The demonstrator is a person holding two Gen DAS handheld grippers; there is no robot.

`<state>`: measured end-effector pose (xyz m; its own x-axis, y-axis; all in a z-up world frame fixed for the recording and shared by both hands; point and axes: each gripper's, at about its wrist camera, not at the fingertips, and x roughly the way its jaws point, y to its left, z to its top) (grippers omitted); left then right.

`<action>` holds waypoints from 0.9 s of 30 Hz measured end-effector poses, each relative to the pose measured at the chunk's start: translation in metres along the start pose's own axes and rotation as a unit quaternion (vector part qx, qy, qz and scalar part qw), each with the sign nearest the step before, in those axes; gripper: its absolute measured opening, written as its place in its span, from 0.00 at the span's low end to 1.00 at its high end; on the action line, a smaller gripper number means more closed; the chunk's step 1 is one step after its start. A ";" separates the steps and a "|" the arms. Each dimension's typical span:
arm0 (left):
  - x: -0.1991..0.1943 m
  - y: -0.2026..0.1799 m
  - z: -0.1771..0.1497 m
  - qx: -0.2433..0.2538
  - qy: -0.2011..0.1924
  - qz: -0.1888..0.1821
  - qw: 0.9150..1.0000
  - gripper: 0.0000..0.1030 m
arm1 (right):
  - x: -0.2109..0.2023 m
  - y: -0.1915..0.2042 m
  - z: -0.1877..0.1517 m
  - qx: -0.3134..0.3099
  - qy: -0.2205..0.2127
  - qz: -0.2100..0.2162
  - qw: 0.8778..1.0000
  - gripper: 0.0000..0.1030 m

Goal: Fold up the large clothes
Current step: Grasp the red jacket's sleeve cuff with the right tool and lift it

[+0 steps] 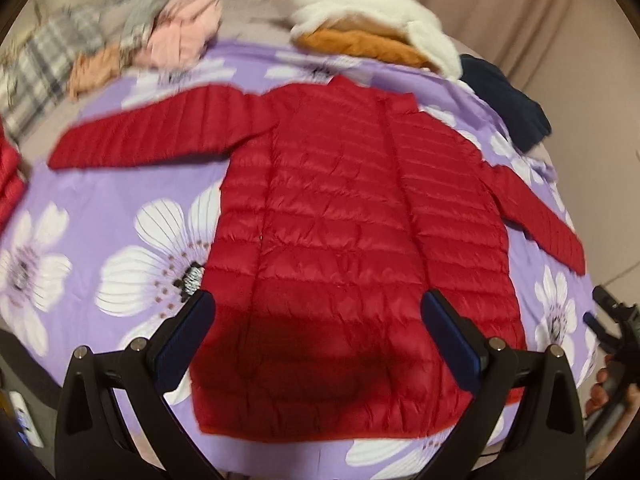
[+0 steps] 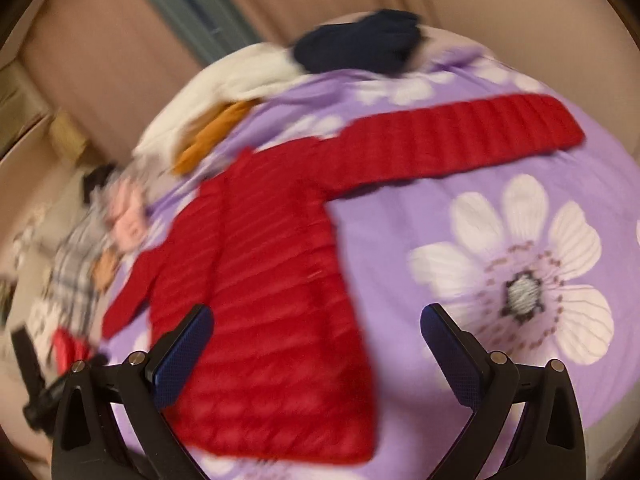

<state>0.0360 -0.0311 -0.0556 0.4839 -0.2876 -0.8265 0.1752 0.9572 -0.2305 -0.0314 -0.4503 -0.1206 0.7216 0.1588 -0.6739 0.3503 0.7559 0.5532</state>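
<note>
A red quilted puffer jacket [image 1: 344, 216] lies flat on a purple bedsheet with white flowers [image 1: 104, 216], both sleeves spread out to the sides. My left gripper [image 1: 318, 312] hovers open over the jacket's lower body, with nothing between its blue pads. In the right wrist view the same jacket [image 2: 264, 280] runs from lower left to upper right, one sleeve [image 2: 460, 136] stretched toward the right. My right gripper [image 2: 316, 324] is open above the jacket's hem edge and the sheet [image 2: 400, 240], holding nothing. This view is motion-blurred.
Piles of other clothes line the far side of the bed: a pink garment [image 1: 184, 28], a plaid one [image 1: 48, 52], a white and an orange one [image 1: 360, 40], a navy one [image 1: 504, 96]. Another red item [image 1: 8, 176] lies at the left edge. Curtains hang behind.
</note>
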 end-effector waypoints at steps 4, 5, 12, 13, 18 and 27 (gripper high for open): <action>0.025 0.021 0.006 -0.049 0.019 -0.027 0.998 1.00 | 0.017 -0.048 0.018 0.053 -0.016 -0.019 0.998 0.99; 0.030 0.026 0.008 -0.062 0.021 -0.035 0.997 1.00 | 0.019 -0.058 0.023 0.068 -0.020 -0.018 0.997 0.99; 0.051 0.050 0.025 -0.112 0.016 -0.065 0.991 1.00 | 0.041 -0.130 0.059 0.185 -0.057 -0.009 0.981 0.99; 0.052 0.053 0.028 -0.118 0.016 -0.065 0.991 1.00 | 0.045 -0.138 0.063 0.201 -0.061 -0.005 0.978 0.99; 0.061 0.060 0.037 -0.128 0.024 -0.042 0.991 1.00 | 0.062 -0.159 0.080 0.247 -0.080 0.008 0.966 0.99; 0.071 0.072 0.042 -0.142 0.032 -0.027 0.989 1.00 | 0.065 -0.199 0.085 0.338 -0.183 0.038 0.922 0.77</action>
<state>0.1188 0.0160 -0.1089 0.4233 -0.3442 -0.8381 -0.0540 0.9138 -0.4025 -0.0040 -0.6445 -0.2331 0.8689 -0.1241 -0.4791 0.4941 0.1628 0.8540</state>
